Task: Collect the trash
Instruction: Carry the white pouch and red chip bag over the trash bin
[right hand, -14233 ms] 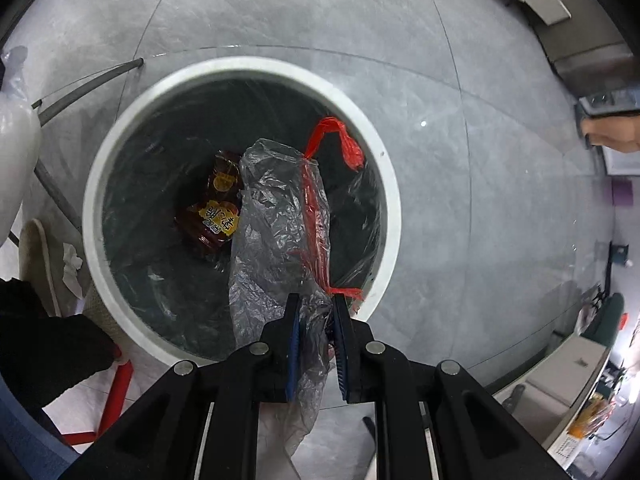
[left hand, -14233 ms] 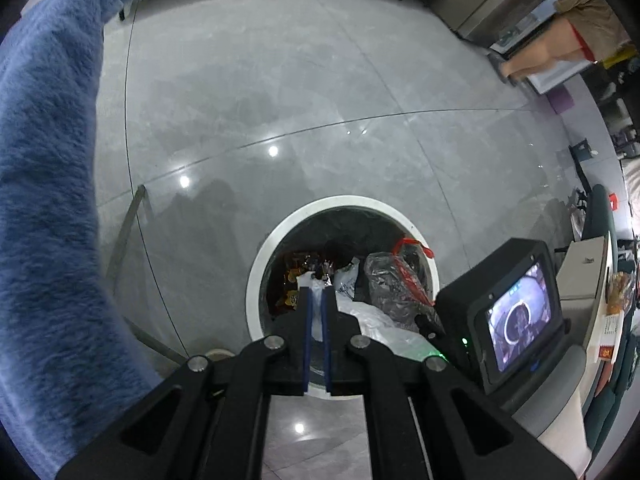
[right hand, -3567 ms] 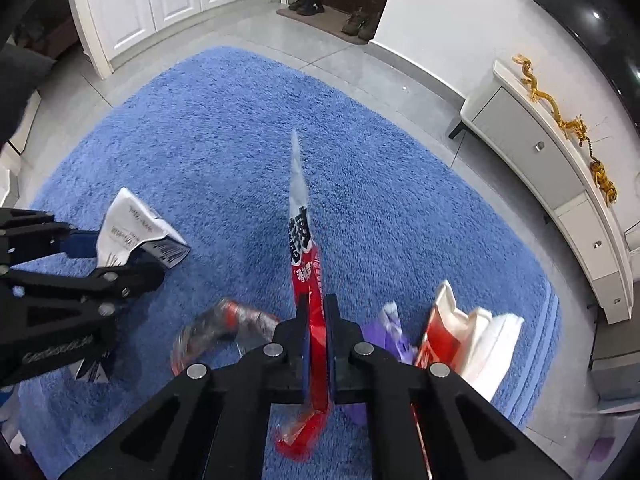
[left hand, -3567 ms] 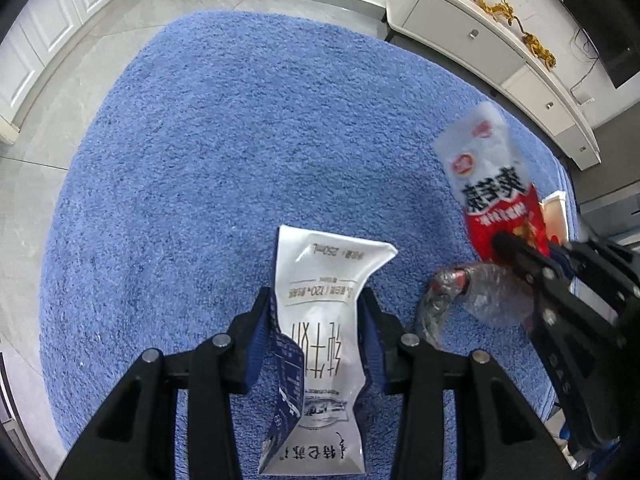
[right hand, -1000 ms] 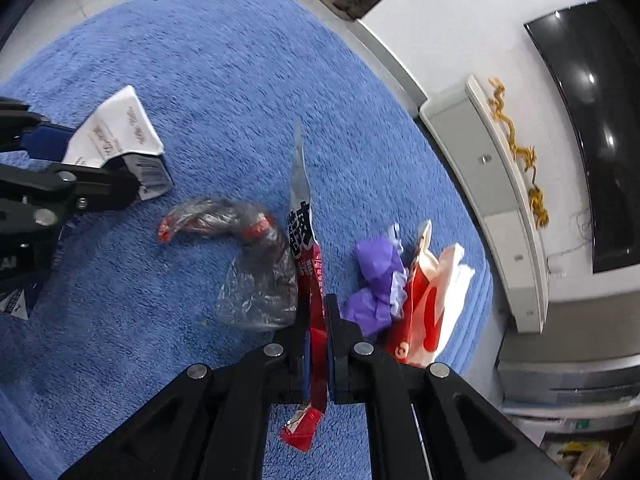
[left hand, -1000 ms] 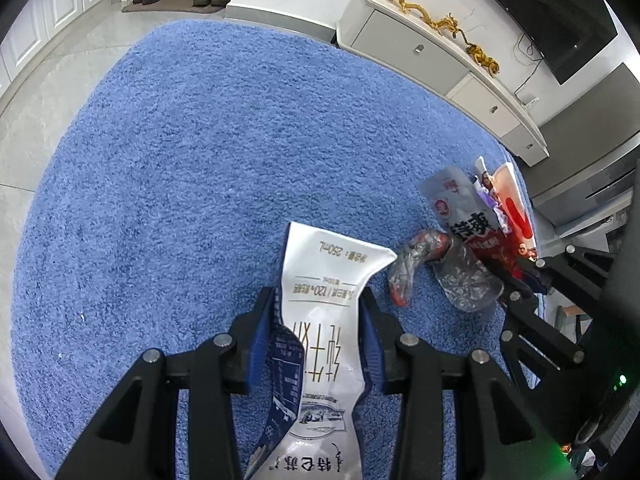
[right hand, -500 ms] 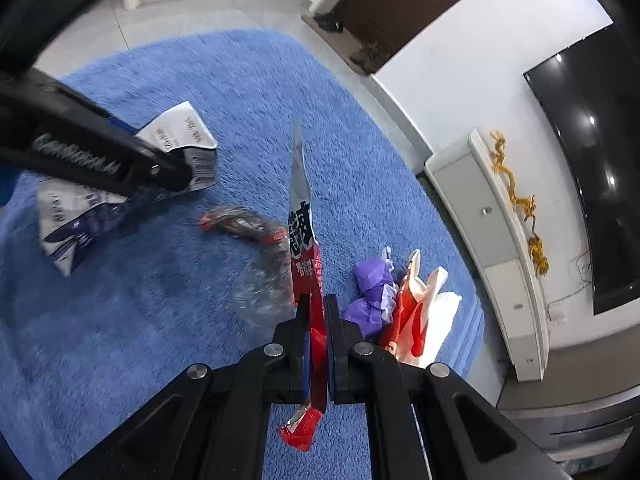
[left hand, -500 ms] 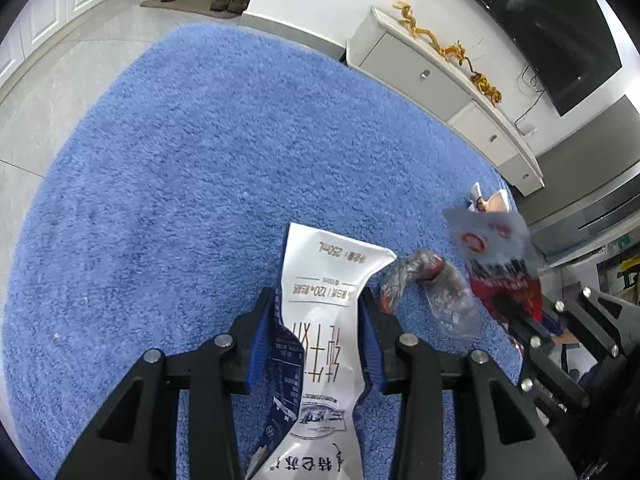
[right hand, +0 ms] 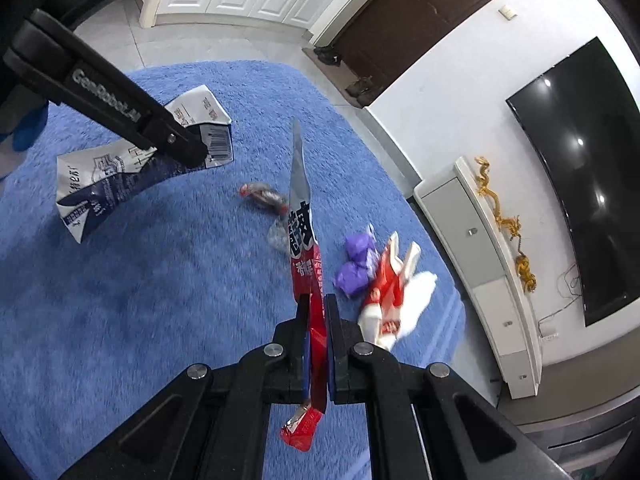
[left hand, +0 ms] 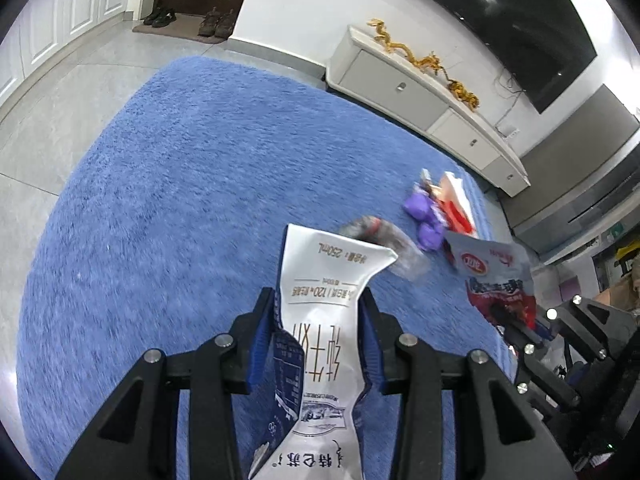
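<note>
Lifted higher and tilted up since a second ago, with more wall, TV and door in view. Left gripper (left hand: 318, 334) clamped on the flattened milk carton (left hand: 326, 320); right gripper (right hand: 315, 322) pinched narrow on the red snack wrapper (right hand: 306, 252). Best carried with steady pressure, kept apart, straight to a bin. Left lying on the blue rug (left hand: 180, 200): crumpled plastic bottle (right hand: 266, 196), purple wrapper (right hand: 356, 268), red-and-white packet (right hand: 394, 296). White TV cabinet (left hand: 424, 92) along the wall.
</note>
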Motion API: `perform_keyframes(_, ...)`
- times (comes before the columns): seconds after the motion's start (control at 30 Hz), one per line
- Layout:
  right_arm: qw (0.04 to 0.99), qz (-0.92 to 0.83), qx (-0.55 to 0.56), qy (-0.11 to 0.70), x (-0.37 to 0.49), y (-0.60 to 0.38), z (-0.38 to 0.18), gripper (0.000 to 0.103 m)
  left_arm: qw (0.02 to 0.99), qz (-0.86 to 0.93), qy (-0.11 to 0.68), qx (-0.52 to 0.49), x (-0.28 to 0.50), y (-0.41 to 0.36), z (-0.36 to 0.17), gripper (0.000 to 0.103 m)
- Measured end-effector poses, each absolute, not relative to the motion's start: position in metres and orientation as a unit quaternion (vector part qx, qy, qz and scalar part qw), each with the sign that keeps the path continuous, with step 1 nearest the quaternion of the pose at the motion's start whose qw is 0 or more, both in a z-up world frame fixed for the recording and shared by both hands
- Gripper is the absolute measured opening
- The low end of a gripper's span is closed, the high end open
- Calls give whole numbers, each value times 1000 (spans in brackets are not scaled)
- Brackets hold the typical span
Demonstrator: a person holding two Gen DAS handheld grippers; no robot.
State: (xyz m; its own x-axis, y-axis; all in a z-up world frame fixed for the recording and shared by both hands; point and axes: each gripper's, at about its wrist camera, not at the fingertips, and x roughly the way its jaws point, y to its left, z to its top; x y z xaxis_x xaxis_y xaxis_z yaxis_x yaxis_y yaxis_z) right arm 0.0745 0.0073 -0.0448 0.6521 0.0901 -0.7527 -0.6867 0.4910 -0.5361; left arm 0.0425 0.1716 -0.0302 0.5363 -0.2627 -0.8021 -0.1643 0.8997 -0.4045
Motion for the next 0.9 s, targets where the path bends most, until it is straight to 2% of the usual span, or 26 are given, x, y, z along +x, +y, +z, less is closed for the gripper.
perform_keyframes(0.27,802,203,-441,348,43,-43,-35,6,857,-91,466,-200,23,109,2,38)
perform_keyframes(0.57,818,102,-447,348,13,-136,-17,6,852,-177,462,-171,43,-15,27,38)
perform_keyframes(0.9,790,4,-477,386,7,-249,-61,6,836,-240,480,-110,83,-178,17,38)
